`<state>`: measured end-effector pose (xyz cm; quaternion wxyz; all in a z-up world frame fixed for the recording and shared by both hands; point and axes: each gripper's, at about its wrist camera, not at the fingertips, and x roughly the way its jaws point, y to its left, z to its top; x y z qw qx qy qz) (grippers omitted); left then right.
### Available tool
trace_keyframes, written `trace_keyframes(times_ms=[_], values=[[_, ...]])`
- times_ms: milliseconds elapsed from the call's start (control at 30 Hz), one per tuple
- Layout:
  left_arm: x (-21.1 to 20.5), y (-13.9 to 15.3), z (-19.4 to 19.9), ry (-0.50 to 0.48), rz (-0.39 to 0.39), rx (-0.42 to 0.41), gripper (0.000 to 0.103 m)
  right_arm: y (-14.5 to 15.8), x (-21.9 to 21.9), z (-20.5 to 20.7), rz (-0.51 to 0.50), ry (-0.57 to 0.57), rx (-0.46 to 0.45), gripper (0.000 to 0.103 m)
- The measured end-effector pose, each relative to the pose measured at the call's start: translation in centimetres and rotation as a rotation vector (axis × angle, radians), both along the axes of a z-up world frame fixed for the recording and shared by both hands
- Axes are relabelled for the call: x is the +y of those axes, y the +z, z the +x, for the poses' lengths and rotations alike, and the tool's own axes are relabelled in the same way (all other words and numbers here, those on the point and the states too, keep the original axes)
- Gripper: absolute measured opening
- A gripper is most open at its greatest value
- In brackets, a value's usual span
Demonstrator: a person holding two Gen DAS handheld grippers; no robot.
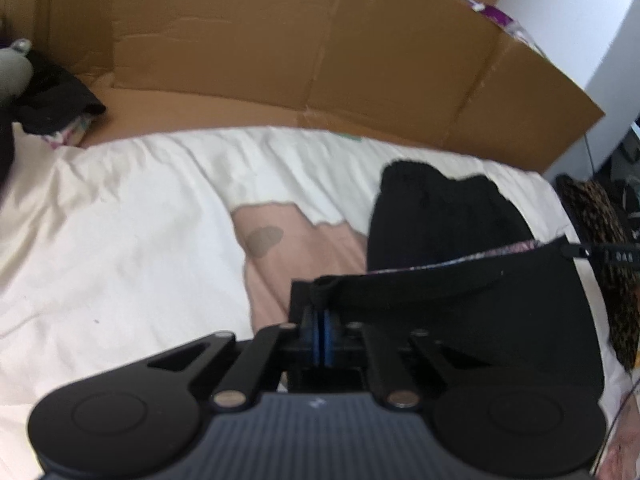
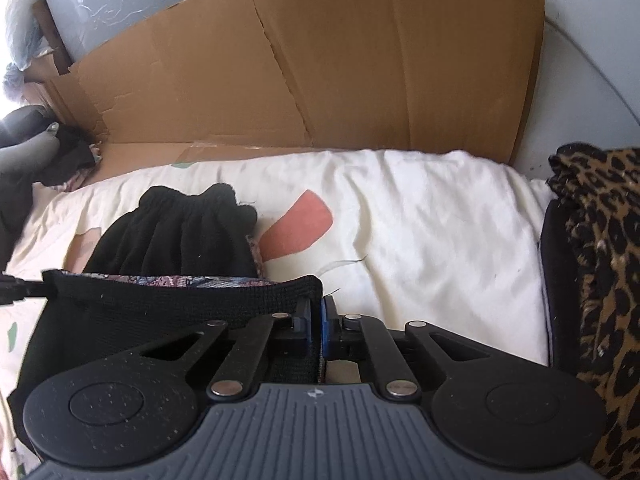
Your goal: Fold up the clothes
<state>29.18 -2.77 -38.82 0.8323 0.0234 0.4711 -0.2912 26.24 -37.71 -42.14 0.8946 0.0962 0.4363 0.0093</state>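
A: State the condition of the left gripper (image 1: 320, 312).

B: Its jaws are clenched on the left end of the black knitted garment with a ribbed hem (image 1: 460, 280). The hem runs taut from the jaws toward 3 o'clock in the left wrist view.

A: And the right gripper (image 2: 316, 312)?

B: Clamped on the opposite hem corner (image 2: 308, 286). In its view the hem runs toward 9 o'clock, where the tip of the other gripper shows at the frame edge.

A: Where does the garment lie?

B: Its gathered far end rests on the cream bedsheet with pink patches (image 2: 420, 216), at 11 o'clock from the right gripper; the near edge is lifted between both grippers, showing a patterned lining (image 2: 180, 281).

A: What does only one view show?

B: The right view shows the leopard-print fabric (image 2: 608, 260) in full at 3 o'clock. The left view shows more of the brown corrugated cardboard panel (image 1: 280, 48) at 12 o'clock and a dark clothing pile (image 1: 56, 92) at 10 o'clock.
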Motion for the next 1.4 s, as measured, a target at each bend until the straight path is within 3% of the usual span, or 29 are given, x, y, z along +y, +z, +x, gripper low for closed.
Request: trace_keyframes(times_ms=[133,233,300,333,367,433,600,767,933,1033,1100,1167,1300,1400], values=[[-0.7,-0.9,0.8,0.008,0.036,0.012,0.003,-0.5,0.2,0.7,-0.006,-0.009,0.02,0.003],[-0.6,-1.1,0.9,0.024,0.034,0.037,0.011,-0.9,0.3,0.9,0.012,-0.005,0.034,0.006],[-0.3,-1.0,0.9,0.034,0.026,0.038,0.023,-1.2,0.2,0.8,0.027,-0.013,0.043,0.007],[-0.2,-0.8,0.8,0.036,0.023,0.034,0.034,-1.3,0.1,0.7,0.034,-0.017,0.048,0.009],[0.0,-0.8,0.8,0.039,0.027,0.027,0.037,-1.4,0.1,0.6,0.034,-0.014,0.051,0.011],[0.3,-0.8,1.0,0.05,0.025,0.025,0.037,-1.5,-0.2,0.6,0.043,-0.025,0.05,0.024],[0.5,-0.5,1.7,0.057,-0.059,0.015,0.036,-1.8,-0.3,1.0,0.079,-0.041,0.046,0.026],[-0.8,-2.2,1.9,0.005,-0.006,0.019,0.037,-2.8,1.0,1.1,0.044,-0.009,0.063,0.026],[-1.0,-2.9,1.6,-0.003,0.011,0.0,0.04,-3.8,1.4,1.2,-0.023,0.007,0.081,0.043],[-1.6,-2.7,1.5,-0.021,0.045,-0.017,0.039,-4.0,1.7,1.5,-0.048,0.002,0.091,0.044],[-2.0,-2.5,1.3,-0.052,0.061,-0.032,0.032,-3.9,2.3,1.2,-0.072,-0.003,0.084,0.043],[-1.7,-2.6,1.3,-0.035,0.041,0.006,0.024,-3.9,2.5,0.9,-0.084,-0.007,0.075,0.043],[-1.6,-2.9,0.6,-0.053,0.053,0.042,0.023,-4.0,1.9,0.5,-0.056,-0.012,0.064,0.043],[-1.2,-2.9,0.6,-0.014,0.041,0.065,0.02,-4.2,1.6,0.7,-0.033,-0.002,0.066,0.043]])
